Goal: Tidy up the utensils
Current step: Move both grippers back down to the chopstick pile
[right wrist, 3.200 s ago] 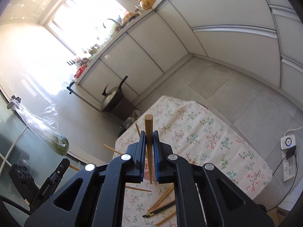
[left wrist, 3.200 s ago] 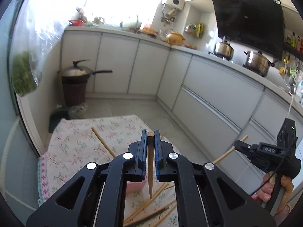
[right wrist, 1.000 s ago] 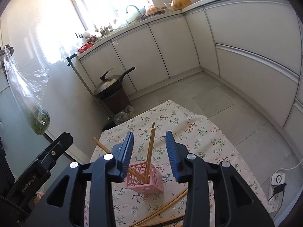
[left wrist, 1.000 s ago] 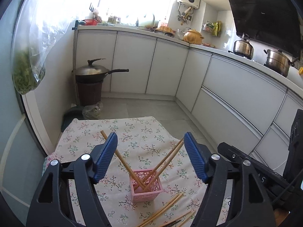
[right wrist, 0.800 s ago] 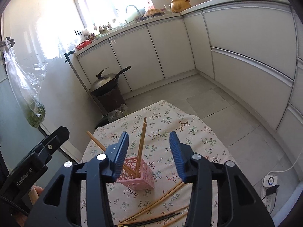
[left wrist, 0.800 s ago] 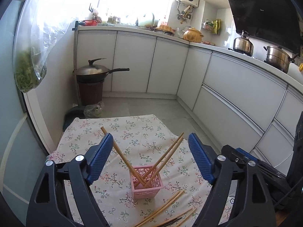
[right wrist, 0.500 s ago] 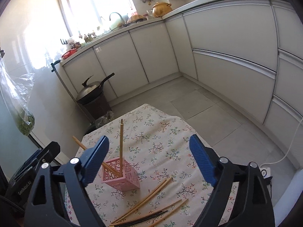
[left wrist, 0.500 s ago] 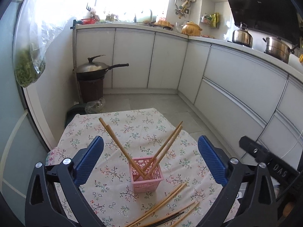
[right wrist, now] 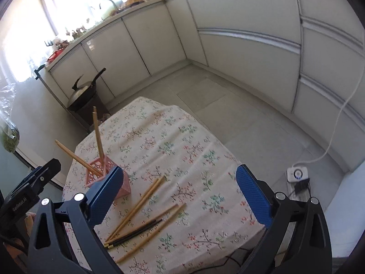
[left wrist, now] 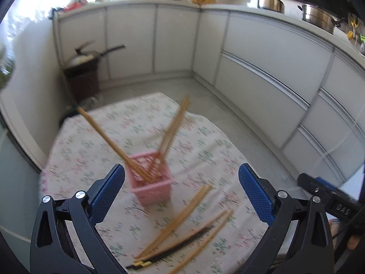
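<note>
Here, the floral-clothed table (right wrist: 173,150) fills my view. On it, at about ten o'clock from my right gripper (right wrist: 180,187), stands the pink basket (right wrist: 107,171) with wooden chopsticks (right wrist: 98,134) leaning out of it. Loose chopsticks (right wrist: 141,207) lie at six o'clock of the basket. Both my right gripper and my left gripper (left wrist: 181,191) have just opened wide, grasping nothing.

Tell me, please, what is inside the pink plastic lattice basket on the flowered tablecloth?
The pink plastic lattice basket holds wooden chopsticks: some lean left, others right. Their lower ends are hidden by the basket walls, and blur hides the exact count.
</note>
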Action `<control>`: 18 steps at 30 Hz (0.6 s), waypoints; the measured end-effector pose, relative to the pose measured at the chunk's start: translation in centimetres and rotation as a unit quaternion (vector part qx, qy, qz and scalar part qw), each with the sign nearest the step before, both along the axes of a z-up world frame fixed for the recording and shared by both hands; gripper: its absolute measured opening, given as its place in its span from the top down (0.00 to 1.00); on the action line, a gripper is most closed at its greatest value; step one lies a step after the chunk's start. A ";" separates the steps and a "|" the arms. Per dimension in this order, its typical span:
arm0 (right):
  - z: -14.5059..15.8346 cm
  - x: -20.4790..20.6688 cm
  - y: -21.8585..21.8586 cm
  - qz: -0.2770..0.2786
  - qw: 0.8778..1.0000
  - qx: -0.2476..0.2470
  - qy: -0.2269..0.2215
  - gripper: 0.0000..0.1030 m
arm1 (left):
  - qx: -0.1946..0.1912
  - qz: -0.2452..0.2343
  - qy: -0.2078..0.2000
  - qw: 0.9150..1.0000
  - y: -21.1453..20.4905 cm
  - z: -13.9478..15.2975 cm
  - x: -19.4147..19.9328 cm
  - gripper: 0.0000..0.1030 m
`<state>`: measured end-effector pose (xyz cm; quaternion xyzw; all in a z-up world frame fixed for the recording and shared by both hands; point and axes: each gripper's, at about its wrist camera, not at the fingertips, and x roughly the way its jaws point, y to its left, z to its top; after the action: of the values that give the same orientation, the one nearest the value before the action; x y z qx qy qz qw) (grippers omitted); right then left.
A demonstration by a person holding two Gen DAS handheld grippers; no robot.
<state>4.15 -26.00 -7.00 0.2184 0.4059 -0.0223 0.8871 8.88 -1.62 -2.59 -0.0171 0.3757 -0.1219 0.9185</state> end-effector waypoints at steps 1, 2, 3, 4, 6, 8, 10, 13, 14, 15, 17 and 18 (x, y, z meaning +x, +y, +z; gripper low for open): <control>-0.8 -0.3 -0.9 -0.006 1.000 0.021 0.016 0.07 | -0.006 -0.014 0.015 1.000 -0.5 -0.4 0.3 0.07; -1.5 -0.6 -1.6 -0.014 0.999 0.038 0.029 0.07 | -0.008 -0.025 0.025 0.999 -1.1 -0.8 0.6 0.07; -2.4 -0.9 -2.6 -0.028 0.997 0.058 0.045 0.07 | -0.009 -0.036 0.034 0.999 -1.7 -1.2 0.8 0.07; -3.1 -1.2 -3.6 -0.042 0.995 0.073 0.057 0.07 | -0.008 -0.049 0.045 0.998 -2.6 -1.8 1.1 0.07; -4.2 -1.5 -5.1 -0.067 0.990 0.098 0.076 0.07 | -0.001 -0.073 0.066 0.995 -4.2 -2.9 1.6 0.07; -4.9 -1.8 -6.2 -0.083 0.986 0.115 0.083 0.07 | 0.016 -0.093 0.093 0.991 -6.2 -4.6 2.5 0.07; -5.3 -2.1 -7.5 -0.099 0.983 0.130 0.083 0.07 | 0.034 -0.115 0.127 0.985 -8.1 -6.5 3.4 0.07; -5.7 -2.3 -8.6 -0.111 0.980 0.144 0.086 0.07 | 0.066 -0.138 0.174 0.973 -10.5 -9.2 4.8 0.07; -5.9 -2.3 -8.9 -0.112 0.979 0.148 0.088 0.07 | 0.077 -0.143 0.187 0.969 -11.0 -10.0 5.3 0.07; -6.0 -2.4 -9.3 -0.111 0.978 0.152 0.090 0.07 | 0.091 -0.149 0.198 0.965 -11.6 -10.8 5.8 0.07; -6.4 -2.5 -9.6 -0.111 0.976 0.164 0.096 0.07 | 0.106 -0.158 0.213 0.958 -12.0 -12.0 6.4 0.07; -6.6 -2.5 -9.8 -0.112 0.974 0.171 0.099 0.07 | 0.106 -0.164 0.225 0.955 -12.2 -12.7 6.9 0.08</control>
<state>1.65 -35.82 -13.64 0.4075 0.4621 -0.0734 0.7842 15.77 -13.83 -15.28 0.1151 0.5809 -0.2235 0.7742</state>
